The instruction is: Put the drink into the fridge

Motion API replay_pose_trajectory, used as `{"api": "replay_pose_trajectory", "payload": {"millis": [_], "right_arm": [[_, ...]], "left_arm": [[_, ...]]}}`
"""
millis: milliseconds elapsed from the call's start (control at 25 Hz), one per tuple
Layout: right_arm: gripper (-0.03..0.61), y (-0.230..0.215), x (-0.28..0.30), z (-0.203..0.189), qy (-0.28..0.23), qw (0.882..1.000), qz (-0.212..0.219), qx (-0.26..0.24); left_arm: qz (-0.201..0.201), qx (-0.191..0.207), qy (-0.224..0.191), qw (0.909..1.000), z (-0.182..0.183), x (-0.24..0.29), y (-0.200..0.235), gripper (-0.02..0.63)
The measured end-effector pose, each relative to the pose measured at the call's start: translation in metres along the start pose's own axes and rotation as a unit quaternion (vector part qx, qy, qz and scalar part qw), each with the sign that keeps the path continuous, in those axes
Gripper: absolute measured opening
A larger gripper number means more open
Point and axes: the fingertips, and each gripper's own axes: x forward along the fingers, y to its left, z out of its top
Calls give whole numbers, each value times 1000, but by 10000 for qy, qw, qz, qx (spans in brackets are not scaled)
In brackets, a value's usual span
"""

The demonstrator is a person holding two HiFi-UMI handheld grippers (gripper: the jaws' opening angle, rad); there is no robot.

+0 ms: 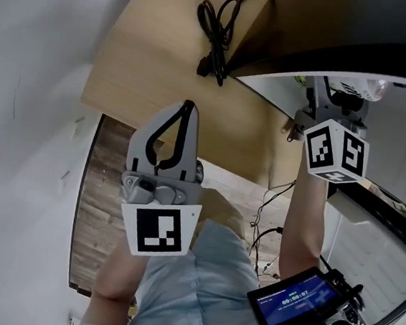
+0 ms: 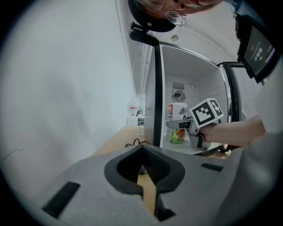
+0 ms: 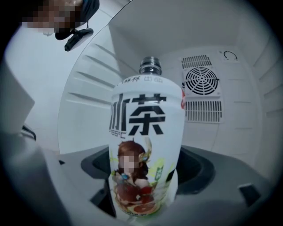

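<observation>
A white drink bottle with large black characters and a cartoon label stands upright inside the open fridge, on a white shelf. My right gripper is shut on the bottle's lower body, with one jaw on either side of it. The left gripper view shows the same bottle and my right gripper reaching into the fridge from the right. My left gripper hangs back outside the fridge, above the wooden top. Its jaws are shut with nothing between them.
A black coiled cable lies on the wooden cabinet top beside the fridge. The fridge's back wall has a round fan grille. A white wall is at the left. A small screen device is on the person's right forearm.
</observation>
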Motion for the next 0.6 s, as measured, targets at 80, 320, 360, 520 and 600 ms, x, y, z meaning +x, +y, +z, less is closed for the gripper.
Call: {"api": "replay_pose_trajectory", "payload": {"millis": [80, 320, 360, 520, 600], "right_arm": [[408, -2, 7, -1, -27, 10000, 12, 31], [441, -2, 11, -4, 28, 9999, 127, 104], [460, -3, 11, -6, 61, 9998, 129, 158], [482, -5, -4, -7, 94, 9997, 64, 208], [482, -2, -18, -7, 78, 9997, 74, 221]], "left_arm": [[49, -15, 27, 10000, -3, 0, 2, 9], [147, -27, 21, 9999, 0, -6, 6, 8], [167, -19, 7, 9999, 1, -7, 6, 9], [199, 47, -47, 9998, 7, -15, 1, 8], [227, 117, -117, 9996, 13, -21, -2, 9]]}}
